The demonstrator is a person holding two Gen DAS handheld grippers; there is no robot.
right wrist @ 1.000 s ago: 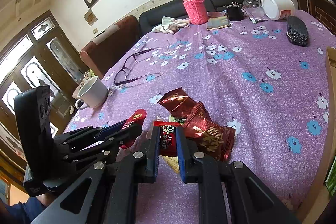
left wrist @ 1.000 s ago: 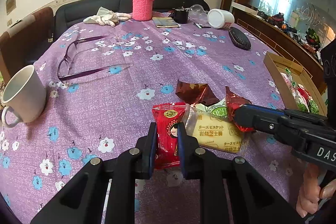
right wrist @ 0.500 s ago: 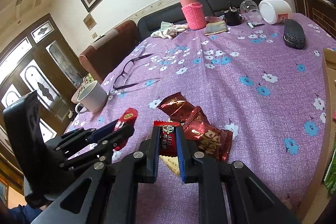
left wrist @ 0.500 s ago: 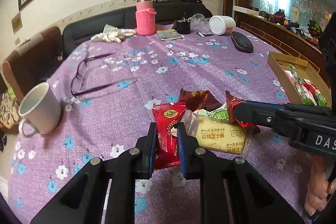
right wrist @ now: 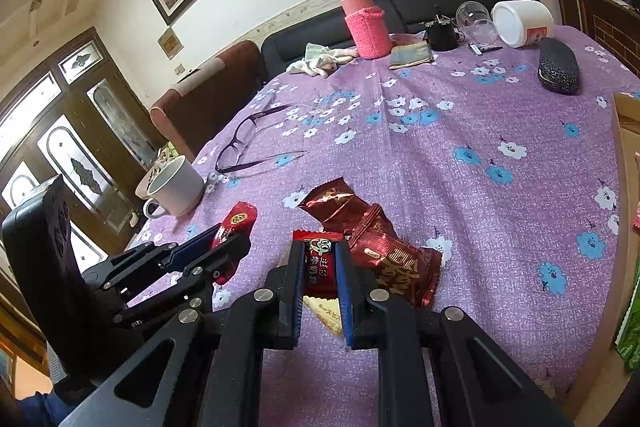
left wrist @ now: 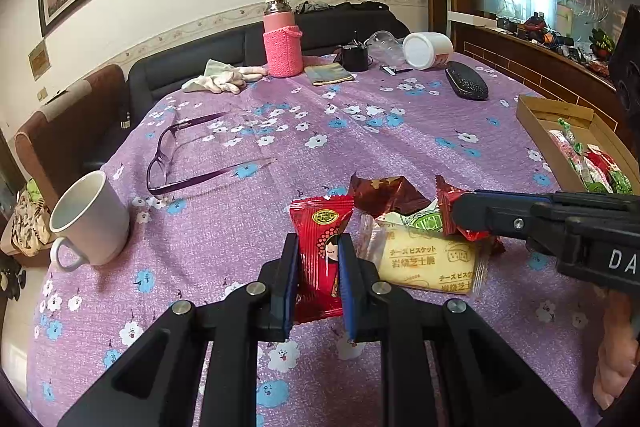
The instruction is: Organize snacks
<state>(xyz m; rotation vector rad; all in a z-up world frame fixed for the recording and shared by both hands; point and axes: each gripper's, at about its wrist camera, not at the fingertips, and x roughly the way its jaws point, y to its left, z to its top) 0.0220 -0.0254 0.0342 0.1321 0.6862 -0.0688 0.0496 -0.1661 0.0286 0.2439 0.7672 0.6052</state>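
The left gripper (left wrist: pixel 319 259) is clamped tight on a red snack packet (left wrist: pixel 320 227) printed with a cartoon face, its blue-lined fingers pressing the wrapper's two sides near the bottom of the left wrist view. The right gripper (right wrist: pixel 318 267) is likewise closed on a small red candy packet (right wrist: pixel 319 259) with white lettering, seen end-on in the right wrist view. Both packets sit at the near middle of the surface (left wrist: pixel 360 147), which is covered by a purple cloth with blue and white flowers. Just right of the left gripper lies a clear-wrapped cheese biscuit packet (left wrist: pixel 424 259), with a dark red foil wrapper (left wrist: pixel 384 191) just beyond it. In the right wrist view a glossy maroon packet (right wrist: pixel 396 263) lies touching the right side of the held candy. At the far right edge stands an open cardboard box (left wrist: pixel 536 115) holding several wrapped snacks. To the left sit a white mug (left wrist: pixel 90 219) and purple-framed glasses (left wrist: pixel 172 155). At the far end are a pink flask (left wrist: pixel 282 39), a white jar on its side (left wrist: pixel 426 45) and a dark spectacle case (left wrist: pixel 466 87).
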